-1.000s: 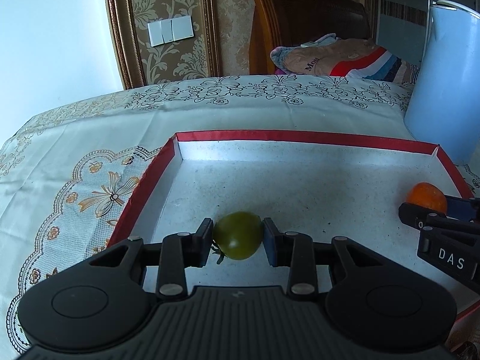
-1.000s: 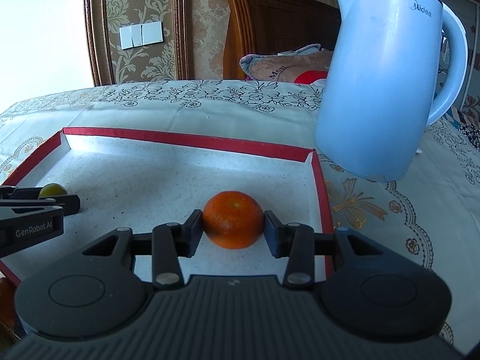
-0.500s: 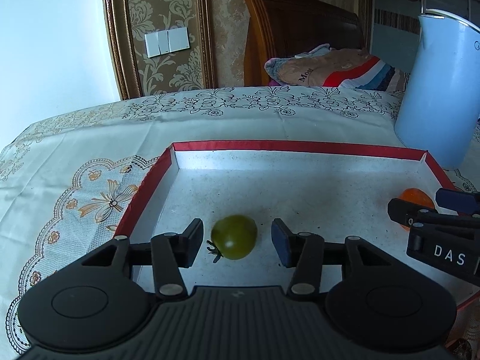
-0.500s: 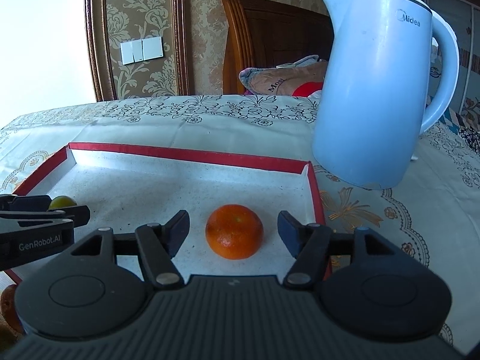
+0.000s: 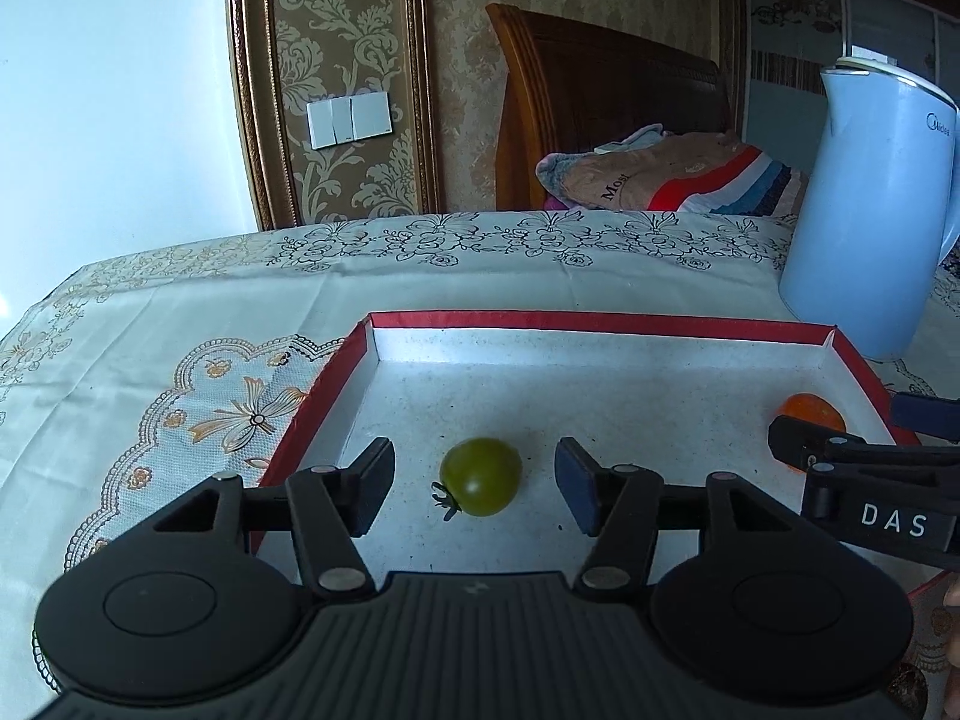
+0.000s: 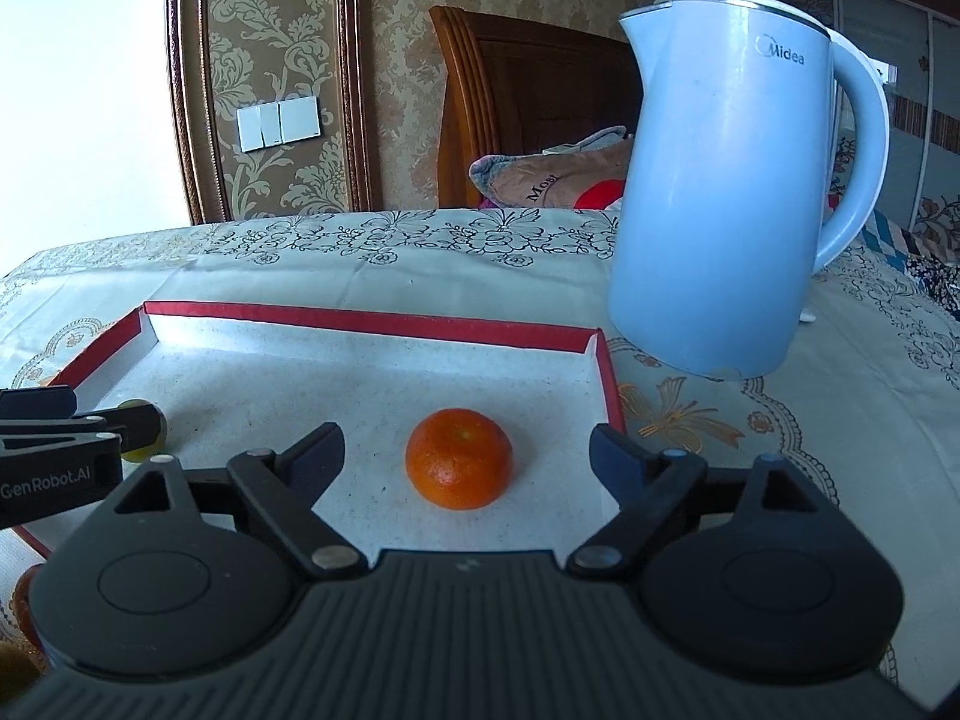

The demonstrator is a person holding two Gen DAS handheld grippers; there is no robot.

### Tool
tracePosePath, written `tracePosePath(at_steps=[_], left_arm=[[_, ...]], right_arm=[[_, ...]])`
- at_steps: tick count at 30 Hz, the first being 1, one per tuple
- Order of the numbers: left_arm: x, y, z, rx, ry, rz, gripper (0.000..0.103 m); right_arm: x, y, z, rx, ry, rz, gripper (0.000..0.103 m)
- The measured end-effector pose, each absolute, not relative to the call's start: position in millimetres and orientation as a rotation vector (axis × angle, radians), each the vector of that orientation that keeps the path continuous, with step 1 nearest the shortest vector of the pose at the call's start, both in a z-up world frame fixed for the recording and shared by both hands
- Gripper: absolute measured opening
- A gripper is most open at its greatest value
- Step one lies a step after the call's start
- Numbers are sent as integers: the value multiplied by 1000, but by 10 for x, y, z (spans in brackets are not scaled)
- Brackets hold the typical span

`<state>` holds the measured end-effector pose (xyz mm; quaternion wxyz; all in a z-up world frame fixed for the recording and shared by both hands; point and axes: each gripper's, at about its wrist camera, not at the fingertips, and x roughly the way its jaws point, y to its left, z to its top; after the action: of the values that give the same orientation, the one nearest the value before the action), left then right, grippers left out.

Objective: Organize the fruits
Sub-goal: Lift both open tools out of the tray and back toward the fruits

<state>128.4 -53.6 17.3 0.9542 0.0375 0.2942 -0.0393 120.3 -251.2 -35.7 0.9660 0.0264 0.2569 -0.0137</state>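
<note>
Both fruits now lie in the red-rimmed tray point(image 5: 600, 321) and the step in hand looks like letting go and backing off. The left claw point(image 5: 474, 489) has just been opening and stands spread, pads clear on both sides of the green tomato point(image 5: 480, 476), which rests on the tray floor near its front left corner. The right claw point(image 6: 465, 459) has just been opening too and gapes wide around the orange point(image 6: 459, 458), free of it, near the tray's right wall toward the front. To finish well, each claw should probably draw straight back and up along its own line, without swinging sideways, since both fruits are round and a brushed pad could set them rolling. The two claws sit close side by side over the tray's front edge, so they should part without crossing. The blue kettle point(image 6: 720, 192) stands on the worktop just past the tray's far right corner, crowding any wide rightward lift.
</note>
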Motion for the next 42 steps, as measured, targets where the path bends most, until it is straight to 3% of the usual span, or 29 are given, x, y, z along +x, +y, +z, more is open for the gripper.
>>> tracePosePath(at_steps=[11, 14, 42], left_arm=[[961, -507, 209, 100, 537, -71, 60], [858, -467, 213, 82, 533, -81, 65], [30, 177, 25, -9, 548, -87, 65]], right_arm=[[1034, -2540, -349, 65, 499, -31, 97], [957, -2556, -353, 79, 493, -25, 99], [178, -2805, -552, 219, 508, -7, 100]])
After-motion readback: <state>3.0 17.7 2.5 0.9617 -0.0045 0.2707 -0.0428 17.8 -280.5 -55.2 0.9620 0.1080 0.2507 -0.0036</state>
